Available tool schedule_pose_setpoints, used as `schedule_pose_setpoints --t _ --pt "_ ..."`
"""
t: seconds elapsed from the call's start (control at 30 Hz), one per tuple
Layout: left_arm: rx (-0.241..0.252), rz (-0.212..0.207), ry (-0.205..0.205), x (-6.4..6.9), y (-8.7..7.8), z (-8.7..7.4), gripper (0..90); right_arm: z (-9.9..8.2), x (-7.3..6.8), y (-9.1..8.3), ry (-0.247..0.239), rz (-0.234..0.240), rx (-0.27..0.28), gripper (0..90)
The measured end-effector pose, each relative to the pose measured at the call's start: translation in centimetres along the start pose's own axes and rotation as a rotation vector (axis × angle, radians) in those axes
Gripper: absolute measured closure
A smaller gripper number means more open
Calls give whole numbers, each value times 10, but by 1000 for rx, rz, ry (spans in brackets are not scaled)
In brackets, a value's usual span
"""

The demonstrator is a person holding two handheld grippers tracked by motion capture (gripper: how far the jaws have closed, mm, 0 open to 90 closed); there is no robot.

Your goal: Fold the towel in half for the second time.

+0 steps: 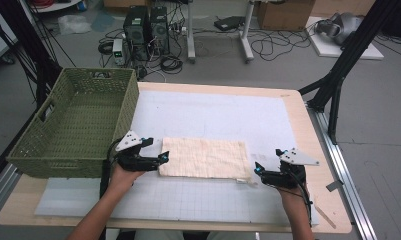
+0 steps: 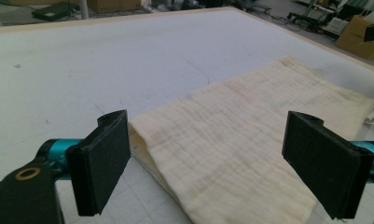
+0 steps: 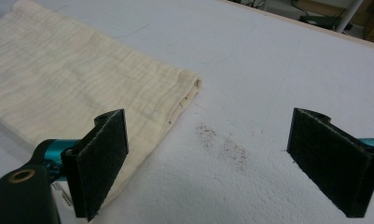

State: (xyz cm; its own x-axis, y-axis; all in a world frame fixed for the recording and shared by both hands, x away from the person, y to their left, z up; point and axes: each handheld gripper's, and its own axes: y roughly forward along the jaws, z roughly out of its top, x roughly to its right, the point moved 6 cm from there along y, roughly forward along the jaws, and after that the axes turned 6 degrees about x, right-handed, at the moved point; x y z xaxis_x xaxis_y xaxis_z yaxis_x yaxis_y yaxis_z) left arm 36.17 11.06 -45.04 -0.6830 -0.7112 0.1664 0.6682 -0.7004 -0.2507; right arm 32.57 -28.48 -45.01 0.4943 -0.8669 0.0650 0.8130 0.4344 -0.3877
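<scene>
I am holding my left gripper (image 1: 160, 157) and right gripper (image 1: 258, 170) at the folded cloth's (image 1: 204, 158) ends near the counter's (image 1: 298, 107) front edge, fingers spread apart, gripping nothing.

One folded cream muslin cloth (image 1: 204, 158), one green woven plastic basket (image 1: 74, 125), two black tongs, left (image 1: 160, 151) and right (image 1: 266, 162).

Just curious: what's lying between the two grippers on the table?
A folded cream cloth spans the stretch from the left gripper to the right gripper, seen in the high view.
</scene>
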Motion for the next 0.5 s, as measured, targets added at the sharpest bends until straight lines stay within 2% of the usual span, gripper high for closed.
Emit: schedule_pose_setpoints --t 0.23,0.5 --pt "-1 -12 -8 0 0 0 162 -1 0 0 4 -2 -4 118" --pt "5 -3 -12 -1 1 7 171 -1 0 1 -2 4 -6 117"
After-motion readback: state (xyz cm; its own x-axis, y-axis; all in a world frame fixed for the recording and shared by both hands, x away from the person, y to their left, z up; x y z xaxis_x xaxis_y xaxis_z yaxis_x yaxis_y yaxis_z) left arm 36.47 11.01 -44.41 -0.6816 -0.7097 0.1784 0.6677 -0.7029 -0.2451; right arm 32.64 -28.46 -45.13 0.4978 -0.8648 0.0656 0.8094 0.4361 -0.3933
